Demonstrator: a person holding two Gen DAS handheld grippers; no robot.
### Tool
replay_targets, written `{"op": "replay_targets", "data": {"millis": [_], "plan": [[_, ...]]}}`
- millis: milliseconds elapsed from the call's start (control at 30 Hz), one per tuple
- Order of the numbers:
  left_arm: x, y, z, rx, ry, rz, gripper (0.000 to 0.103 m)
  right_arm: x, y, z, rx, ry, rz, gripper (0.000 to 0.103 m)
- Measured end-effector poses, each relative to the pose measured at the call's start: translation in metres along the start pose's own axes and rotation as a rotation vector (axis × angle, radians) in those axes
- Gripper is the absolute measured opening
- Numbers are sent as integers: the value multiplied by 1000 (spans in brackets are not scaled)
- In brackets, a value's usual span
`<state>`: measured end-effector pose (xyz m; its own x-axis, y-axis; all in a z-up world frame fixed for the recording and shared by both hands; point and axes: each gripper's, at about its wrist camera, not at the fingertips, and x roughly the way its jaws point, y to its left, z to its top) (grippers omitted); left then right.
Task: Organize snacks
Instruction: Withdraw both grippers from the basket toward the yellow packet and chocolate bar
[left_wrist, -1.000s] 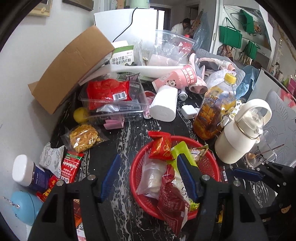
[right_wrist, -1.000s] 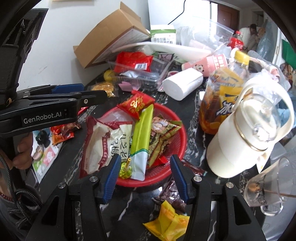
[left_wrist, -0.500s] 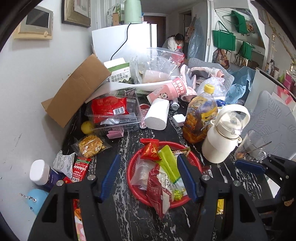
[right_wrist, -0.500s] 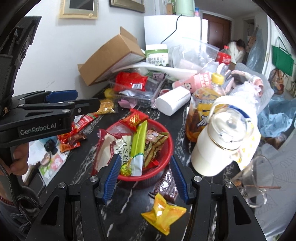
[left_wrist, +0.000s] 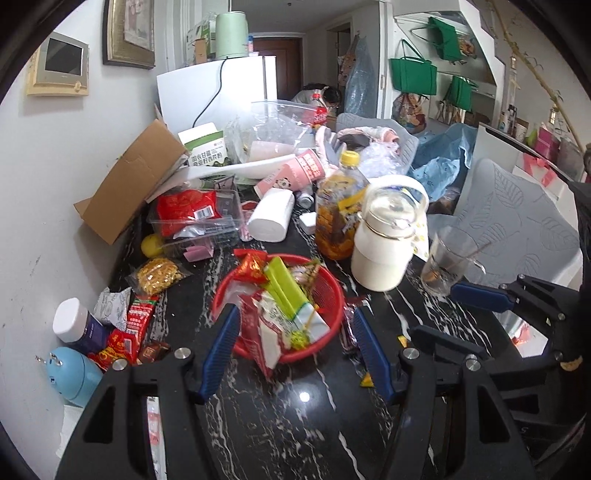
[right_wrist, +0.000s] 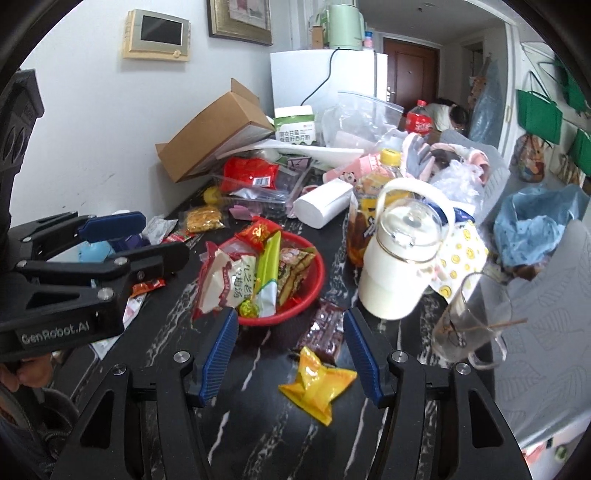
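A red basket (left_wrist: 334, 291) on the black marble table holds several snack packets, among them a long green one (left_wrist: 284, 288) and a small red one (left_wrist: 251, 266). My left gripper (left_wrist: 295, 314) hovers open in front of the basket with nothing between its pads. My right gripper (right_wrist: 291, 314) is opening over the table, also holding nothing. Below it lie a yellow packet (right_wrist: 317, 380) and a brown bar (right_wrist: 325, 332), beside the basket (right_wrist: 316, 280). Each gripper shows in the other's view: right gripper (left_wrist: 465, 317), left gripper (right_wrist: 155, 240). Loose red packets (left_wrist: 138, 321) and a golden snack bag (left_wrist: 159, 273) lie left of the basket.
A white jug (left_wrist: 388, 251), an oil bottle (left_wrist: 340, 214) and a glass cup (left_wrist: 443, 262) stand right of the basket. Behind are a tissue roll (left_wrist: 271, 218), a clear box (left_wrist: 199, 221) and a cardboard box (left_wrist: 129, 184). A white-capped bottle (left_wrist: 74, 328) stands by the wall.
Both grippers have drawn back and up from the basket, so more of the table shows. The yellow packet came into the right wrist view. The right jaws stand slightly wider.
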<state>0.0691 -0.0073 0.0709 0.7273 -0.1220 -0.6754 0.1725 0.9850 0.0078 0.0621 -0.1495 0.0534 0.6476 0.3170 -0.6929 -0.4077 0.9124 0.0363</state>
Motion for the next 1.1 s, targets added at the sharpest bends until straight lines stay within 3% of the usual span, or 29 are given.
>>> {"op": "replay_targets", "data": {"millis": [333,600,1100], "plan": [[6,-28,-41,27,68,-53,63,-10,-8,-44,45,50,-52,60],[25,-33,-67,-6,126,-95,63,-4,-16,-76,92,103,-78,60],[72,-54,-88,-53,210,-162,63,20,-52,-116,199,179,-101,60]]}}
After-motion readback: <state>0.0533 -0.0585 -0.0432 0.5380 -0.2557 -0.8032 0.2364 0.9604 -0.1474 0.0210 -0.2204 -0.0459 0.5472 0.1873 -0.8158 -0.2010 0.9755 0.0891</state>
